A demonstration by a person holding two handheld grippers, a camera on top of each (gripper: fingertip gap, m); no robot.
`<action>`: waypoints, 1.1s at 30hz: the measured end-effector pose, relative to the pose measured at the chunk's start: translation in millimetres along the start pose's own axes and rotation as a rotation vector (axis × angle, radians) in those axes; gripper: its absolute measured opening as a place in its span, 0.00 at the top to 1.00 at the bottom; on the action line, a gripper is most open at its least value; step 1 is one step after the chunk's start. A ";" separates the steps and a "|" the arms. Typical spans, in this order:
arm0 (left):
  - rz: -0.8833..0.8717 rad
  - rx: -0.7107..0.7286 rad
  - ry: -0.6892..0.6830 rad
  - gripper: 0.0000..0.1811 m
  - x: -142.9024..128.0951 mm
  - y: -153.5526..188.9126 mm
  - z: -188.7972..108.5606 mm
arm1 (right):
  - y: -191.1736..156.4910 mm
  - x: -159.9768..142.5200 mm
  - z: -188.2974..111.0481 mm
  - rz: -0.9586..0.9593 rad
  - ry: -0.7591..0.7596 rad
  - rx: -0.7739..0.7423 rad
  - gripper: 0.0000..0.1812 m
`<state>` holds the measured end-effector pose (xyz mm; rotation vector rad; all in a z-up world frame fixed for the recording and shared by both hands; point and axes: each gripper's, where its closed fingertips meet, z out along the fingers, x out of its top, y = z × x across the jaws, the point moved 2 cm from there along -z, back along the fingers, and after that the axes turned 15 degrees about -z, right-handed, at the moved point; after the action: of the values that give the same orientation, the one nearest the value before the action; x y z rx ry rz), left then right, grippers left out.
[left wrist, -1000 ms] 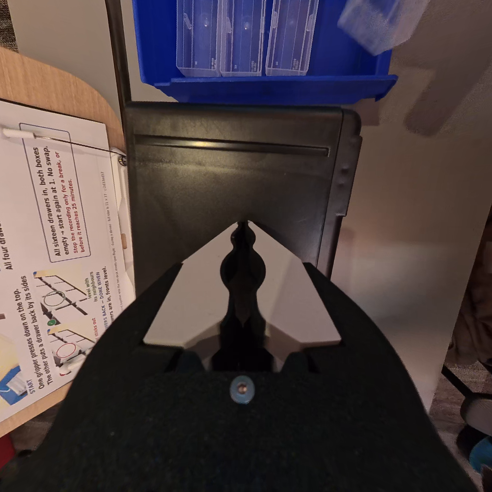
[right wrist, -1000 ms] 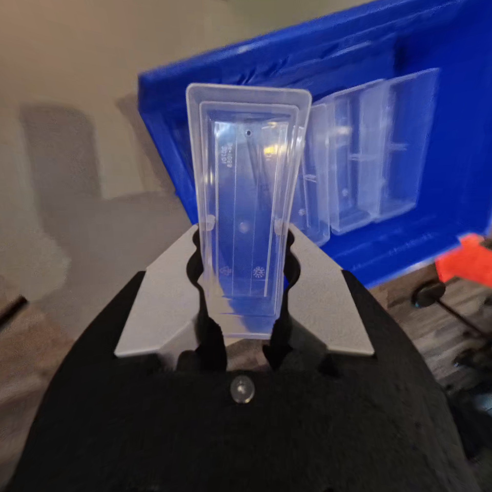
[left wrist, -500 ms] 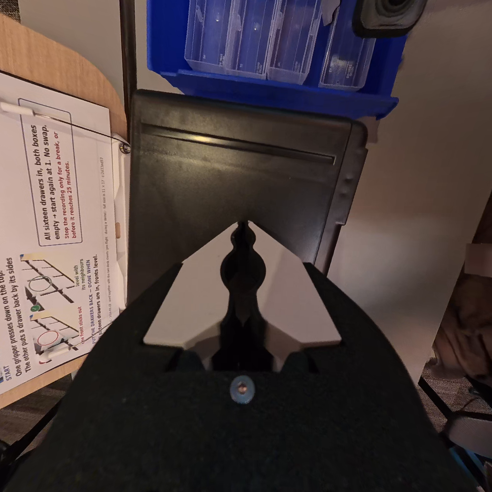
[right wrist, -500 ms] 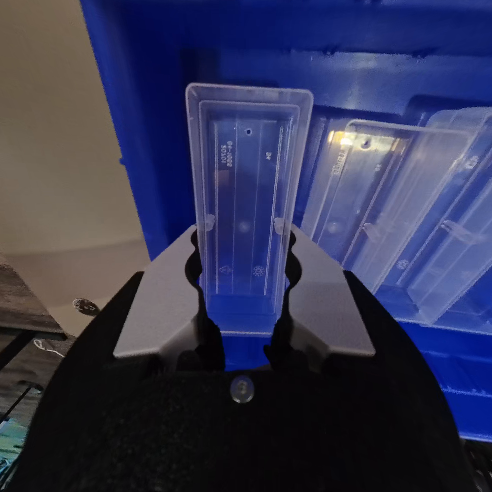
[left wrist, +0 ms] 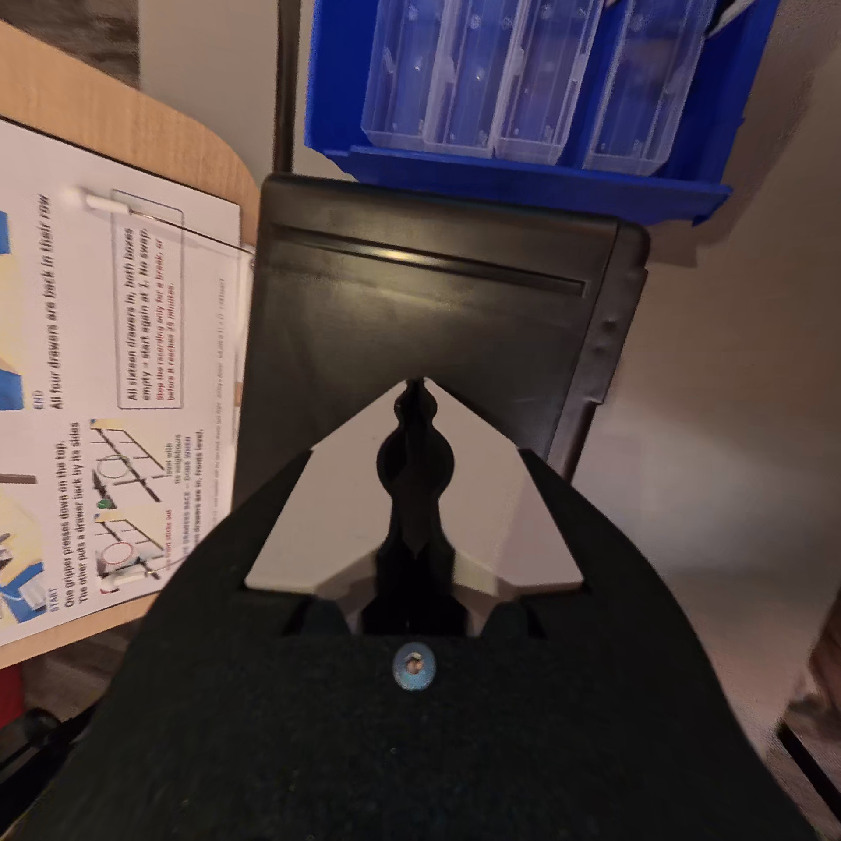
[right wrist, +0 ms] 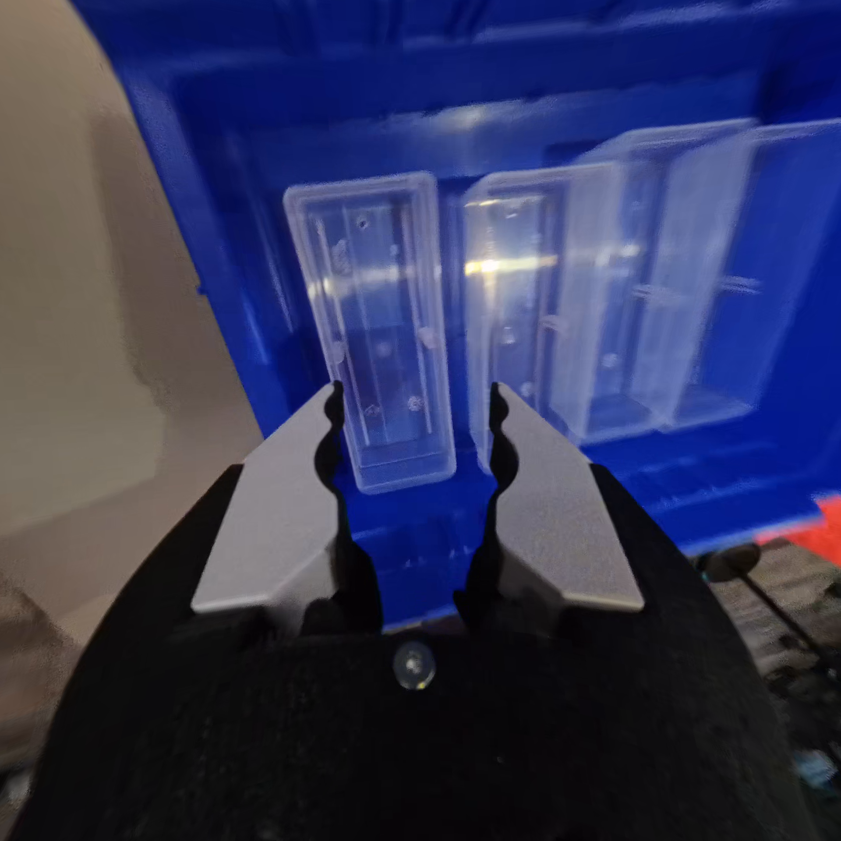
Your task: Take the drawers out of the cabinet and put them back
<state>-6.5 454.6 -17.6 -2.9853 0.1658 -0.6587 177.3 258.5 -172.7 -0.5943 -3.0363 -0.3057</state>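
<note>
In the left wrist view my left gripper (left wrist: 415,387) is shut and empty, its tips resting on the top of the black cabinet (left wrist: 432,300). Behind the cabinet stands a blue bin (left wrist: 537,182) with several clear plastic drawers (left wrist: 523,77) side by side in it. In the right wrist view my right gripper (right wrist: 415,391) is open and empty, just above and in front of a clear drawer (right wrist: 377,332) that lies in the blue bin (right wrist: 318,91) at its left end. More clear drawers (right wrist: 614,296) lie to its right.
A white instruction sheet (left wrist: 113,364) lies on a wooden board (left wrist: 113,123) left of the cabinet. A pale tabletop (left wrist: 705,409) runs to the right of the cabinet. Past the bin's right corner an orange patch (right wrist: 819,523) and dark floor show.
My right gripper carried the clear drawer into the blue bin, opened and let it go; the drawer now lies in the bin. My left gripper stayed shut on the cabinet top.
</note>
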 end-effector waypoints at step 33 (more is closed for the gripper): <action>-0.768 0.169 0.683 0.70 -189.4 228.1 25.2 | -184.8 66.7 -76.8 1.337 0.859 -0.840 0.73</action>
<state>-186.7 253.1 -142.0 -2.4608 -0.9782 -1.6271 45.5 100.2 -127.1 -1.6901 -1.1708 -1.2365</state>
